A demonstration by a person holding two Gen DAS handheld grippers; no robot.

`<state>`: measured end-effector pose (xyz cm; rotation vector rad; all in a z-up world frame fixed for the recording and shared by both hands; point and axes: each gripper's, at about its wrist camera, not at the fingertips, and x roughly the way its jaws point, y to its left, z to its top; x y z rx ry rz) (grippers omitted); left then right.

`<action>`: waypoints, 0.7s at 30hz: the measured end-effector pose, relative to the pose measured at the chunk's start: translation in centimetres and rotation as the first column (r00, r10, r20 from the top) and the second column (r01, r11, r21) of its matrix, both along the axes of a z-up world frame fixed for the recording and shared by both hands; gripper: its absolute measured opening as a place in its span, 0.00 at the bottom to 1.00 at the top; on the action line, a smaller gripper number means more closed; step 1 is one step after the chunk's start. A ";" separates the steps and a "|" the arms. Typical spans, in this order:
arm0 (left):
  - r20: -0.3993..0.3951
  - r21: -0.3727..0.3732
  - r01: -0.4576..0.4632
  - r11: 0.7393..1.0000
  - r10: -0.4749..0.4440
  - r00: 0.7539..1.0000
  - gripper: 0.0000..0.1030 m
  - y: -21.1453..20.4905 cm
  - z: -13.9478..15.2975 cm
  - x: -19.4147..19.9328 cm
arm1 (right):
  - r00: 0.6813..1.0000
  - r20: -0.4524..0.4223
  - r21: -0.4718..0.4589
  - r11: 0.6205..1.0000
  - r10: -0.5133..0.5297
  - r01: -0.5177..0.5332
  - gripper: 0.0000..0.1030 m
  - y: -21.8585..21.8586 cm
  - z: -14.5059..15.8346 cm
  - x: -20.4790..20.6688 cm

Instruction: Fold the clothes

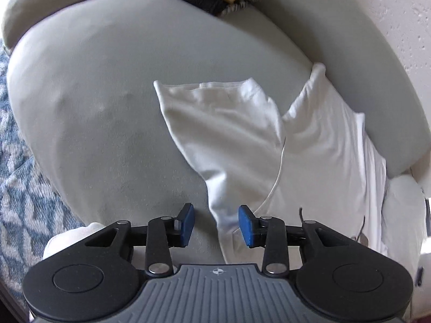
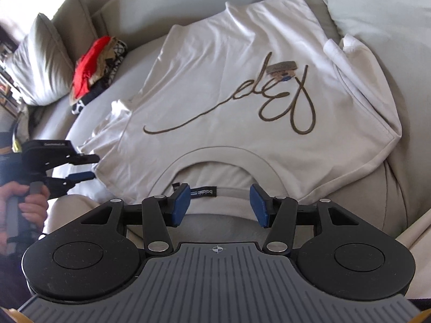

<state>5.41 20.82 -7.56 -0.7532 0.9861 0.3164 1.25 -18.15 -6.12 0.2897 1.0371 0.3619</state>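
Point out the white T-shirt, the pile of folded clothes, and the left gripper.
white T-shirt (image 2: pixel 229 62): right wrist view, on its chest.
pile of folded clothes (image 2: pixel 89 70): right wrist view, on the red top layer.
left gripper (image 1: pixel 215 224): left wrist view, between its fingers.

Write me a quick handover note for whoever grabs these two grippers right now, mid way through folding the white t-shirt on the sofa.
Left gripper: open, nothing held, at the shirt's sleeve edge on the left.
Right gripper: open, empty, poised over the collar near the neck label.
White t-shirt: spread on the grey sofa cushion, collar nearest you, script design facing up, a small tag lying on the print. Left sleeve is bunched, the far right corner curled over.
Pile of clothes: farther along the sofa, beside a pillow.
Done: shirt laid out.
Left: smooth the sleeves, fold it, probably add it to the pile.
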 end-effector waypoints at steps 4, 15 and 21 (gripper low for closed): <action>0.132 -0.002 -0.102 0.995 0.101 0.986 0.01 0.0 -0.1 -1.6 | 1.000 0.004 0.010 1.000 0.010 -0.010 0.54 0.1 0.0 -0.4; 0.175 -0.076 -0.251 0.965 0.260 0.950 0.10 1.7 0.0 -5.6 | 1.000 -0.010 0.038 0.999 -0.013 0.014 0.54 -0.8 -0.4 -0.6; 0.111 -0.152 -0.218 0.964 0.236 0.966 0.28 2.6 -2.4 -2.2 | 1.000 0.001 0.036 0.999 -0.027 0.027 0.54 -1.4 -0.1 -0.7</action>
